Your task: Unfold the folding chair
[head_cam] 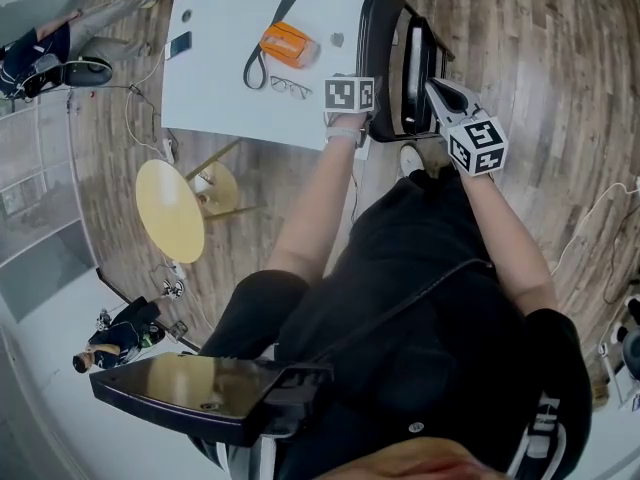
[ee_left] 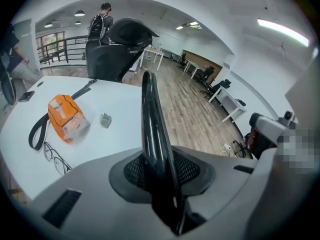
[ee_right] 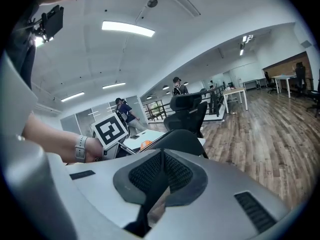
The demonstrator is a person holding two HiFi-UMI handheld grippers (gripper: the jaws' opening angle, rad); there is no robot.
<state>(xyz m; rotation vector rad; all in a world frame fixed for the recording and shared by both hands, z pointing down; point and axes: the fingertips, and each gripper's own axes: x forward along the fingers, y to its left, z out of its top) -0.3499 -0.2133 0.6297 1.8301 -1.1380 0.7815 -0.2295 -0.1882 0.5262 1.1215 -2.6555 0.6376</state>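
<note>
The folding chair (head_cam: 398, 63) is black and stands folded flat on the wooden floor, against the right edge of the white table (head_cam: 220, 88). My left gripper (head_cam: 372, 120) reaches it from the table side. In the left gripper view that gripper (ee_left: 161, 184) has its pads pressed on a glossy black curved edge of the chair (ee_left: 152, 129). My right gripper (head_cam: 442, 94) sits at the chair's right side. In the right gripper view its jaws (ee_right: 160, 179) are shut, with the chair's dark rounded top (ee_right: 180, 140) just beyond. Whether they pinch anything is unclear.
On the table lie an orange pouch (head_cam: 288, 44), a black strap (head_cam: 262, 53), glasses (head_cam: 290, 88) and a phone (head_cam: 180, 43). A round yellow stool (head_cam: 170, 208) stands left of my legs. A black office chair (ee_left: 117, 51) stands beyond the table. Other people are at the left.
</note>
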